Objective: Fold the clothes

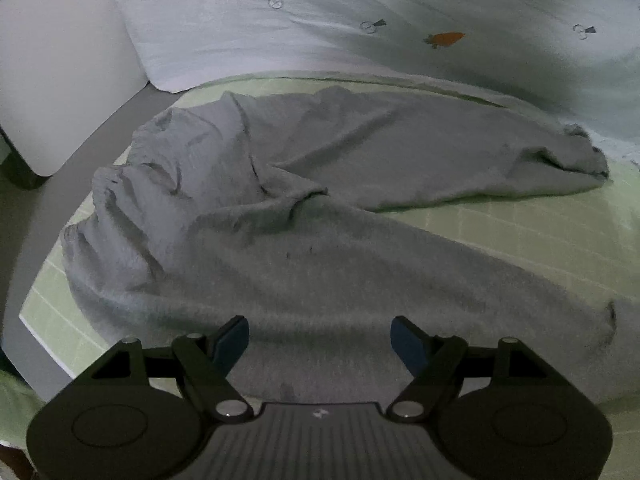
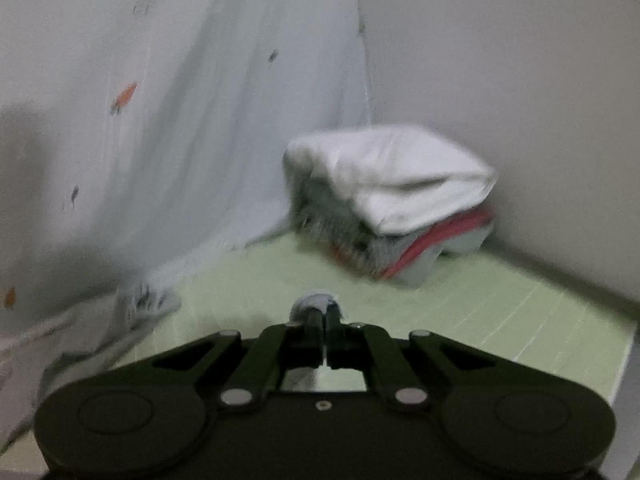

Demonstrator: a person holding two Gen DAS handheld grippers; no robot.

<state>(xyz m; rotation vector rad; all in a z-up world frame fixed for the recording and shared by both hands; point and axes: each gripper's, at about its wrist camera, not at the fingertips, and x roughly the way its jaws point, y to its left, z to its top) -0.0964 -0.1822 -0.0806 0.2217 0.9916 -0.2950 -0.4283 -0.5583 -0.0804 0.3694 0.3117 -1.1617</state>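
1. Left wrist view: nearest the camera, the left gripper point(image 1: 319, 340) stood wide apart, its blue pads point(image 1: 230, 342) empty and hovering just over the near leg of the grey trousers point(image 1: 320, 256).
2. The trousers lay spread and rumpled on the green checked sheet point(image 1: 540, 232) of the bed, with the waist bunched toward the left edge and the two legs running off to the right.
3. The far leg ended in a crumpled cuff point(image 1: 580, 156) near a pale quilt point(image 1: 280, 20) that rose behind, printed with small radishes and an orange carrot point(image 1: 448, 39).
4. A white panel point(image 1: 60, 80) stood at the left, beside the quilt.
5. Right wrist view: nearest the camera, the right gripper point(image 2: 324, 320) was closed tight, with a small tuft of grey cloth point(image 2: 318, 302) pinched at its tips; whether that cloth belonged to the trousers could not be told, and the picture was blurred.
6. Beyond it, on the green sheet point(image 2: 500, 312), a stack of folded clothes point(image 2: 392, 200) sat in the corner, a white piece on top with red and grey layers under it.
7. The stack stood against the wall point(image 2: 520, 80) on the right and just beside the hanging quilt point(image 2: 200, 120) on the left.
8. More grey cloth point(image 2: 80, 340) lay at the lower left, at the foot of the quilt.
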